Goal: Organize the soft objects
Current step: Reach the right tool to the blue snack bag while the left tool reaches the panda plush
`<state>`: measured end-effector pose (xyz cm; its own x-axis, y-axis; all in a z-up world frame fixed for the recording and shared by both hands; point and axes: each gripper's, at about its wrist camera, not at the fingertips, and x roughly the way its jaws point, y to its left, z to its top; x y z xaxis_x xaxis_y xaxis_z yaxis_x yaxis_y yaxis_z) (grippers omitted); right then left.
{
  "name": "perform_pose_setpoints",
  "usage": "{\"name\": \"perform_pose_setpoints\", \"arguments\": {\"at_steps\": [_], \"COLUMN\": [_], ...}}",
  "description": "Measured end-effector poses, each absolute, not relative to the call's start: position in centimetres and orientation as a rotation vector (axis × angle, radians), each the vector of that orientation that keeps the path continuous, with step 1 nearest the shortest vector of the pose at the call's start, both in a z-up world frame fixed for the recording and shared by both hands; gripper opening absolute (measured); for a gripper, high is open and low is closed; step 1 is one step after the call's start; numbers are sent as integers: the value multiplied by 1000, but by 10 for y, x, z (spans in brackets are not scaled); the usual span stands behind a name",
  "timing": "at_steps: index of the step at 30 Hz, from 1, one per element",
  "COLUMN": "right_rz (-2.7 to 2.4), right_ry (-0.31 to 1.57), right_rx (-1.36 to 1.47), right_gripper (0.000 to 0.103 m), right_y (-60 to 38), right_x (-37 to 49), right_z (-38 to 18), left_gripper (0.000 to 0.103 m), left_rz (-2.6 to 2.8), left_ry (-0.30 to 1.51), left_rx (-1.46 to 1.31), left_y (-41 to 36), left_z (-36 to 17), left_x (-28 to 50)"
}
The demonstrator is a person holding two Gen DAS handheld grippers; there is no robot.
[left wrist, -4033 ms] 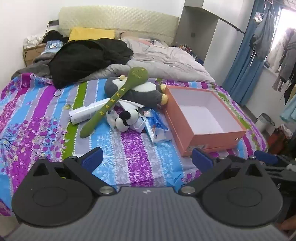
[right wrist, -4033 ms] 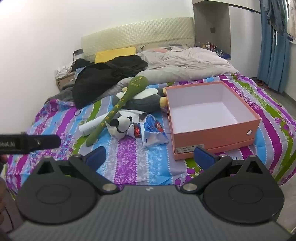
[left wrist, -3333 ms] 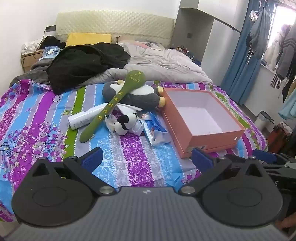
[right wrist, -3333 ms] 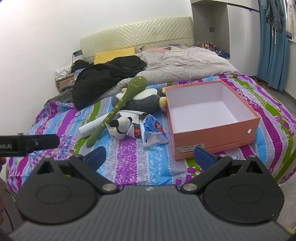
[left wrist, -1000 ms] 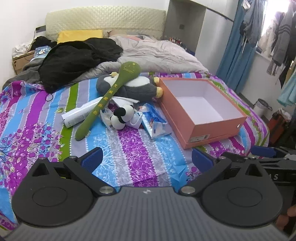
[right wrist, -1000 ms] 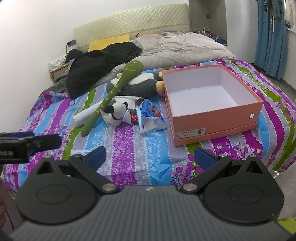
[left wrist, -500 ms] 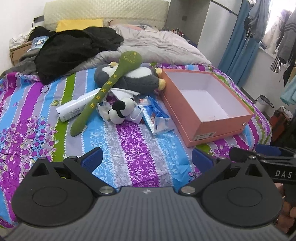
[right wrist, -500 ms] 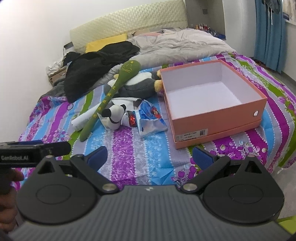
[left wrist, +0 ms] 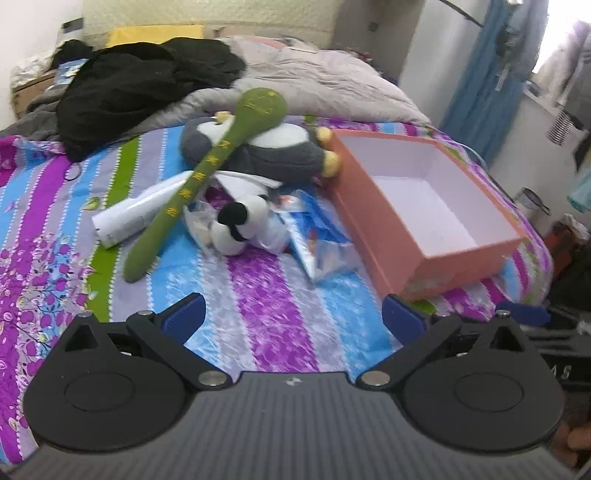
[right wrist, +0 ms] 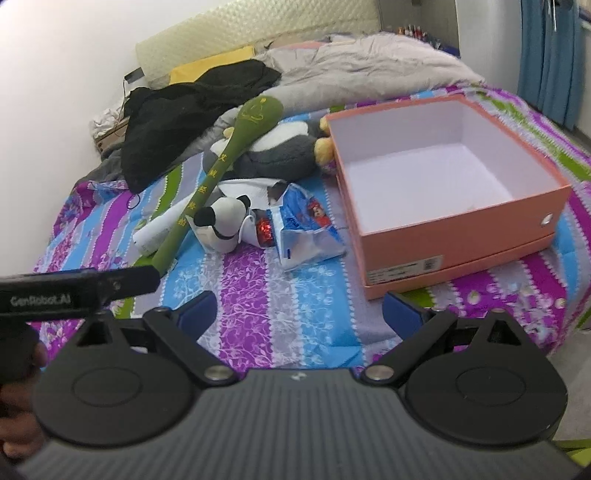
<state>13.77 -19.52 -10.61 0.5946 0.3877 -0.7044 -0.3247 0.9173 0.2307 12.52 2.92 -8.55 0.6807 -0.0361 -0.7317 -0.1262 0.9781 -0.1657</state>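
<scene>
Both my grippers hang released over the bed's near edge, left gripper (left wrist: 291, 317) and right gripper (right wrist: 299, 308), holding nothing. Nearest lies the blue packet (right wrist: 306, 232), just beside the small panda (right wrist: 223, 223); I'd take the panda first, pinching its round body, not the crinkly wrapper touching it. The green bat (left wrist: 207, 173) leans across the penguin (left wrist: 273, 151) behind, so it should lift off before that. The box (right wrist: 458, 229), empty, waits right of the heap.

Black clothes (left wrist: 140, 77) heaped by yellow pillow (left wrist: 155, 31), grey duvet (left wrist: 317, 79), blue curtain (left wrist: 484, 74)
</scene>
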Motion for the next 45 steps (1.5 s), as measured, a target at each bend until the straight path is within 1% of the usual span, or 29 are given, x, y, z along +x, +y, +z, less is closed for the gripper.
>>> {"name": "perform_pose_setpoints", "arguments": {"at_steps": [13,22,23,25,27,28,30,34,35,36,39,41,43,45], "right_rz": [443,493,493,492,498,506,515,491,480,477,479,475,471,470], "right_ry": [824,836,836,833,845,851,862,849,840,831,853,862,879,900], "right_rx": [-33,-83,-93,-115,-138,-145,-183,-225,-246,-268,-283,-298,-310,-305], "right_gripper": [98,98,98,98,97,89,76,76,72,70,68,67,68,63], "right_y": [-145,-108,-105,-98,-92,-90,-85,-80,-79,-77,-75,-73,-70,-69], "right_x": [194,244,249,257,266,269,276,289,292,295,304,308,311,315], "right_z": [-131,-151,-155,-161,-168,-170,-175,-185,-187,-190,-200,-207,-216,-223], "left_gripper": [101,89,85,81,81,80,79,78,77,76,76,69,65,62], "left_rz": [119,109,106,93,81,77,72,58,58,57,52,44,40,36], "left_ry": [810,821,825,835,845,852,858,865,869,873,897,919,933,929], "left_rx": [-310,-293,-284,-281,-288,-286,-280,-270,-261,-253,-240,-233,-236,-253], "left_y": [79,107,109,111,112,111,109,108,108,108,108,107,108,108], "left_z": [-112,-138,-142,-150,-158,-163,-171,-182,-184,-187,-195,-203,-209,-211], "left_x": [182,239,246,258,270,274,284,301,305,309,319,324,326,324]}}
